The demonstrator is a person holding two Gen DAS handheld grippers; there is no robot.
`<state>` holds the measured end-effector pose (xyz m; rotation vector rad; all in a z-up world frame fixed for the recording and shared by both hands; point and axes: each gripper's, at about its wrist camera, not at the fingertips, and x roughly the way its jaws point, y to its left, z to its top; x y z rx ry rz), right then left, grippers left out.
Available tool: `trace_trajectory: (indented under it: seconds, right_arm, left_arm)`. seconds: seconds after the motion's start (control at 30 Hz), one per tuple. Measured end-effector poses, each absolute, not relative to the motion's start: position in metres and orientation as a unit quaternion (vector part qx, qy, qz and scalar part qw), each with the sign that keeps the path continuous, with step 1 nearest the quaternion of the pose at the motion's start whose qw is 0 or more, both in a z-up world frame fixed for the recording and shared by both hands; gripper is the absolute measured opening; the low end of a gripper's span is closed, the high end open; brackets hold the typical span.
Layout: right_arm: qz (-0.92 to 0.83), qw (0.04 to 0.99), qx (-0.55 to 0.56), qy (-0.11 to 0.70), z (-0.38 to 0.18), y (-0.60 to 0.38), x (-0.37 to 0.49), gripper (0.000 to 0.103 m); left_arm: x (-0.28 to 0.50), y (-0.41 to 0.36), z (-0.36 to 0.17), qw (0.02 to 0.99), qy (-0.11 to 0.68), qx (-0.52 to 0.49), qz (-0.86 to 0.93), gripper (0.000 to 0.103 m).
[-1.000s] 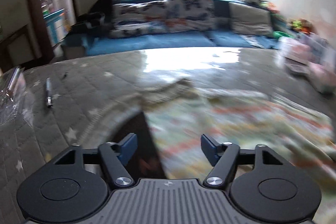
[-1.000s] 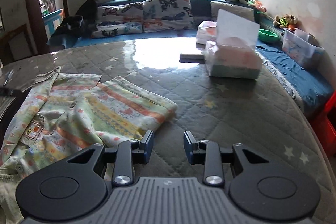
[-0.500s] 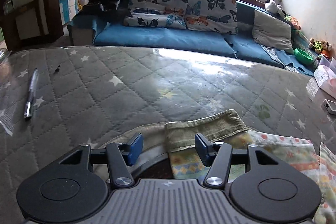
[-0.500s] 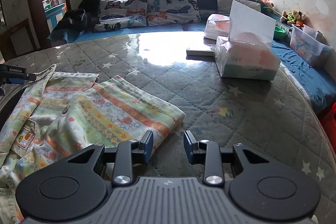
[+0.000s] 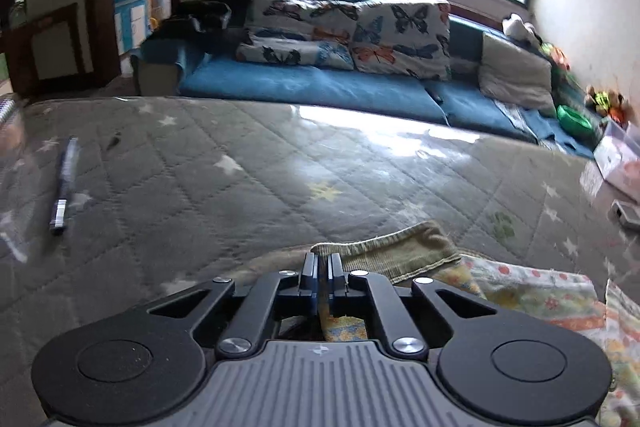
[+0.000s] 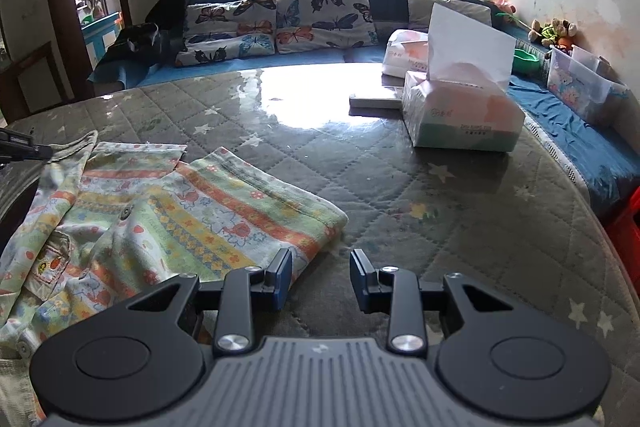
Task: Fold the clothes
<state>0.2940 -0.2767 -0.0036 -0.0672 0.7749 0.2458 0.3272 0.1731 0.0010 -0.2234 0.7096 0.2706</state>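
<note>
Left hand-held gripper (image 5: 322, 267) is clamped tight on the shirt (image 6: 160, 211), fingers pinched together w/ patterned fabric between them, right by the green ribbed collar (image 5: 384, 251). The shirt lies spread on the quilted star-print tabletop (image 6: 400, 187), its striped cartoon print facing up, one folded edge toward the right hand-held gripper (image 6: 320, 277). That one sits low over the tabletop w/ fingers apart, left fingertip (image 6: 282, 277) just over the shirt's near corner, nothing between them. A pen (image 5: 64, 183) lies well off to the left; a tissue pack (image 6: 460, 115) stands far side, right. Blue sofa (image 5: 320, 87) w/ butterfly cushions beyond.
</note>
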Motion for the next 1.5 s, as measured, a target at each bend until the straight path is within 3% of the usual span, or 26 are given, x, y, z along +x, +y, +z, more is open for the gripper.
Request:
trace_trajectory:
  seconds: [0.7, 0.9, 1.07, 1.23, 1.5]
  right_arm:
    - [0.137, 0.917, -0.044, 0.373, -0.003, -0.259, 0.269, 0.032]
    - [0.146, 0.913, -0.041, 0.378, -0.005, -0.254, 0.272, 0.032]
    - [0.147, 0.912, -0.035, 0.381, -0.003, -0.254, 0.280, 0.032]
    - [0.153, 0.912, -0.029, 0.380, 0.000, -0.252, 0.295, 0.031]
    - [0.152, 0.901, 0.014, 0.406, -0.011, -0.253, 0.332, 0.031]
  left_arm:
    - [0.115, 0.247, 0.057, 0.906, 0.260, -0.121, 0.310, 0.003]
    - [0.083, 0.259, 0.041, 0.889, 0.297, -0.122, 0.327, 0.003]
    - [0.084, 0.264, 0.042, 0.882, 0.310, -0.129, 0.329, 0.010]
    - [0.100, 0.248, 0.062, 0.902, 0.290, -0.111, 0.300, 0.037]
    - [0.182, 0.178, 0.054, 0.925, 0.330, -0.089, 0.164, 0.042]
